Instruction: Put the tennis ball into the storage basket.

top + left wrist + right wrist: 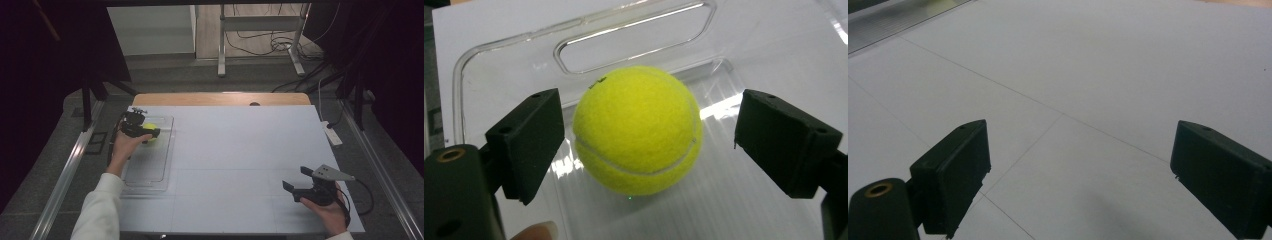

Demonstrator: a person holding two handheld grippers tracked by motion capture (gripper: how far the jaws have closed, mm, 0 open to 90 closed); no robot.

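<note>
A yellow tennis ball (150, 127) lies at the far end of a clear plastic tray (167, 152) on the left side of the white table. My left gripper (148, 133) is open around the ball. In the left gripper view the ball (638, 130) sits between the two black jaws; the left jaw is almost touching it and the right jaw stands a gap away. The tray's rim (459, 75) with its handle slot curves behind it. My right gripper (297, 178) is open near the table's front right, with nothing between its jaws (1078, 170).
The white table board (240, 150) spreads between the two hands. A white power strip (332, 134) lies off the right edge. A wooden strip (220, 98) runs along the far edge, with metal stand legs and cables on the floor beyond.
</note>
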